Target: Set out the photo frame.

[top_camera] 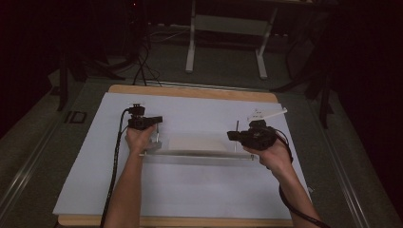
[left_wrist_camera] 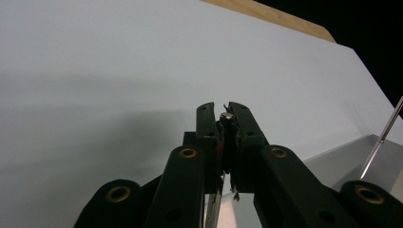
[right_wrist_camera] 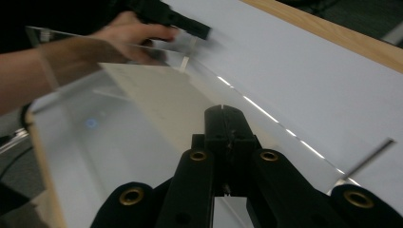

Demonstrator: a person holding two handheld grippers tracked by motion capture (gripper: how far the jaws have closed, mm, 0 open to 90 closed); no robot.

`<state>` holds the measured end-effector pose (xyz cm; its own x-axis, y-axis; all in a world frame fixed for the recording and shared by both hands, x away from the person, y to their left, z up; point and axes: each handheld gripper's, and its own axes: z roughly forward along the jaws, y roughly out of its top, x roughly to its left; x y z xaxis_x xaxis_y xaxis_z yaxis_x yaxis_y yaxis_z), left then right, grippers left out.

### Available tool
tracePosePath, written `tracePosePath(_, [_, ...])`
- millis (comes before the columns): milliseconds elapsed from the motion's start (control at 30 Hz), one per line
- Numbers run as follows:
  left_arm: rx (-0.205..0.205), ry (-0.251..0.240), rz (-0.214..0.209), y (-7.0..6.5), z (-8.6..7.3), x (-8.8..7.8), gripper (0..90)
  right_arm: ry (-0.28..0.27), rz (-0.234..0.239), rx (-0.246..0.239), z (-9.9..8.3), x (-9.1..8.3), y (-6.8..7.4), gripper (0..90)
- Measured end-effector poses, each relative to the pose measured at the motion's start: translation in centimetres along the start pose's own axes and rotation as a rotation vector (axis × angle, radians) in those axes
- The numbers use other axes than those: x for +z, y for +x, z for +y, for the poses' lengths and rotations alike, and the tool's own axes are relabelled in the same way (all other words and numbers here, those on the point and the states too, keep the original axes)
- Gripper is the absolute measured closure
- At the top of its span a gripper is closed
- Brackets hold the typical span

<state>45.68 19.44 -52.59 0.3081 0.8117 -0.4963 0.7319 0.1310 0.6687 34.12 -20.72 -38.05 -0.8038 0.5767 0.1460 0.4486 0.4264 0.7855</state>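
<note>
A clear acrylic panel (top_camera: pixel 199 153) lies across the middle of the white sheet (top_camera: pixel 190 190), with a cream leaf (right_wrist_camera: pixel 157 99) under it. A thin metal rod (top_camera: pixel 236 137) stands upright at its right end, and another rod (top_camera: pixel 157 136) stands by the left hand. My left gripper (top_camera: pixel 159 119) is shut on a small shiny metal pin (left_wrist_camera: pixel 227 115) held between its tips (left_wrist_camera: pixel 224 108). My right gripper (top_camera: pixel 231 135) hovers over the panel's right part, jaws shut with nothing between them (right_wrist_camera: pixel 223 110). The right gripper view also shows the left hand (right_wrist_camera: pixel 128 33) and the right rod (right_wrist_camera: pixel 368 159).
A white plastic bracket (top_camera: pixel 266 114) lies on the sheet behind the right gripper. The wooden table edge (top_camera: pixel 190 91) borders the sheet at the back. Cables trail from both grippers toward the near edge. A white table frame (top_camera: pixel 228 28) stands on the floor beyond.
</note>
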Motion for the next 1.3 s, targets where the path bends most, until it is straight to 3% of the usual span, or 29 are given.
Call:
tracePosePath(167, [-0.003, 0.001, 0.001, 0.0, 0.0, 0.0, 84.3, -0.040, 0.018, -0.032, -0.4, -0.3, 2.1, 90.0])
tracePosePath(367, [-0.007, 0.000, 0.002, 0.0, 0.0, 0.0, 84.2, -0.069, 0.037, -0.041, -1.5, -0.2, 3.5, 90.0])
tracePosePath(467, [-0.011, 0.001, 0.003, 0.0, 0.0, 0.0, 84.2, -0.085, 0.070, -0.083, -1.9, -0.3, 4.4, 90.0])
tracePosePath(633, [-0.008, 0.001, 0.004, 0.0, 0.0, 0.0, 84.2, -0.086, 0.095, -0.126, -2.7, 0.0, 6.2, 90.0])
tracePosePath(800, [-0.004, 0.001, 0.007, -0.1, 0.0, 0.0, 84.3, -0.072, 0.091, -0.130, -4.3, 1.2, 7.3, 90.0])
tracePosePath(933, [-0.004, 0.001, 0.006, -0.1, 0.0, 0.0, 84.2, -0.061, 0.030, -0.140, -5.1, 2.4, 7.5, 90.0])
tracePosePath(1100, [0.003, 0.001, 0.001, -0.1, 0.0, 0.0, 84.1, -0.077, -0.085, -0.161, -5.6, 3.7, 7.8, 90.0])
tracePosePath(1200, [0.014, -0.004, -0.004, 0.0, -0.1, 0.0, 84.0, -0.110, -0.112, -0.143, -5.8, 3.9, 7.9, 90.0])
tracePosePath(1300, [0.026, -0.014, 0.000, 0.0, -0.2, 0.0, 83.0, -0.120, -0.110, -0.135, -5.8, 4.0, 7.9, 90.0])
